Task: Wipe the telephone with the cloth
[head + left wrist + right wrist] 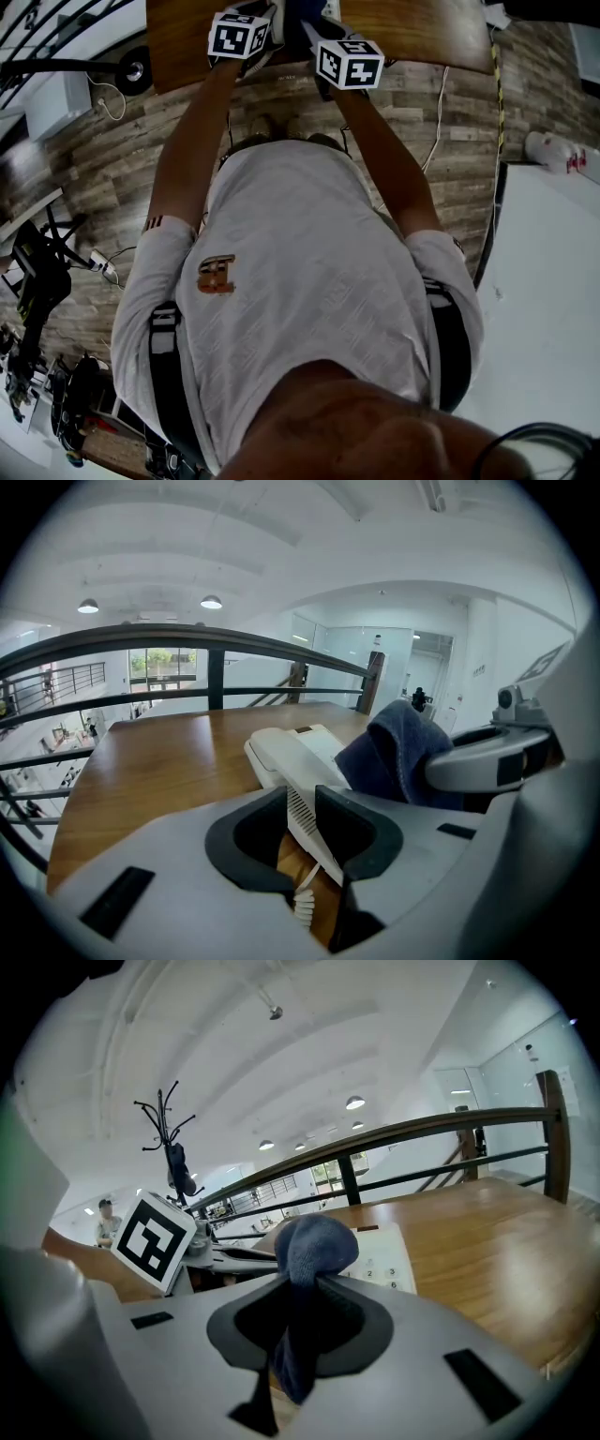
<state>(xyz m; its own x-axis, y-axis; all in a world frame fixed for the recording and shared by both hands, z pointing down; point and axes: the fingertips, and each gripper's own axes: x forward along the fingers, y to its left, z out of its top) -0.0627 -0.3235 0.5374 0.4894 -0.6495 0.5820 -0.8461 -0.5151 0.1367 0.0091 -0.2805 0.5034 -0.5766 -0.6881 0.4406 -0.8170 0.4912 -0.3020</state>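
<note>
A white telephone [286, 757] sits on the wooden table [150, 761], keypad up. My left gripper [302, 822] is shut on its near vented edge, and the coiled cord [305, 902] hangs below the jaws. My right gripper [298, 1312] is shut on a dark blue cloth [314, 1241], which bulges above the jaws and hangs over the telephone [386, 1265]. From the left gripper view the cloth [389, 752] covers the phone's right side. In the head view only the marker cubes [239, 36] [349, 64] show, close together at the table's [422, 28] near edge.
A dark railing [187, 639] runs behind the table's far edge. The person's body fills the head view above a wood-plank floor [459, 159], with a white surface [544, 281] at the right. A coat stand [173, 1147] stands far off.
</note>
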